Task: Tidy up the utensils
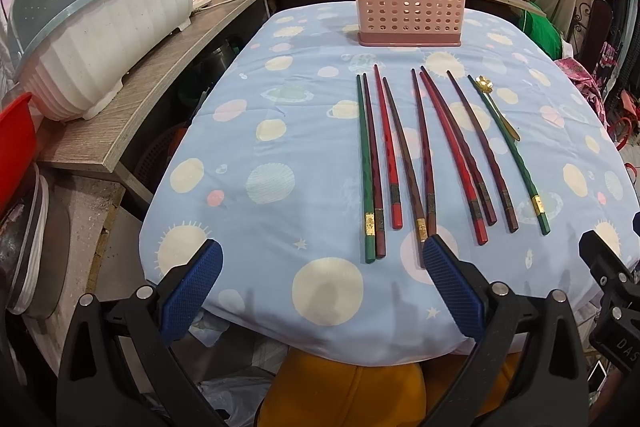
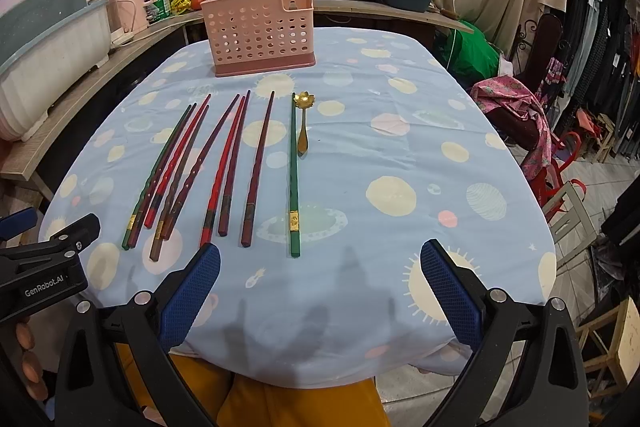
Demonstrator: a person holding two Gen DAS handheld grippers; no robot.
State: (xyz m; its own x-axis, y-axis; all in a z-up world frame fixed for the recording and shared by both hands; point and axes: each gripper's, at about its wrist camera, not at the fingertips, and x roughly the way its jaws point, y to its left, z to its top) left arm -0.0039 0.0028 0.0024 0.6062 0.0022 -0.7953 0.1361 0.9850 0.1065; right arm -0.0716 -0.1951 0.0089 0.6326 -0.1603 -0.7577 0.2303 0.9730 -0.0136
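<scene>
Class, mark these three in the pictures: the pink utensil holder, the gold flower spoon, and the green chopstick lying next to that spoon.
pink utensil holder [image 2: 260, 35]: right wrist view, perforated front wall.
gold flower spoon [image 2: 304, 99]: right wrist view, flower-shaped bowl.
green chopstick [image 2: 294, 179]: right wrist view, mid-shaft.

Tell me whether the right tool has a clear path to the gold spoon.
Probably yes. The right tool is open and empty, and only bare tablecloth lies between it and the gold spoon, beside a green chopstick.

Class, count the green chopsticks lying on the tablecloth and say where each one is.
2. One green chopstick lies at the far left of the row; the other green chopstick lies at the far right, beside the gold spoon. None seem hidden.
</scene>
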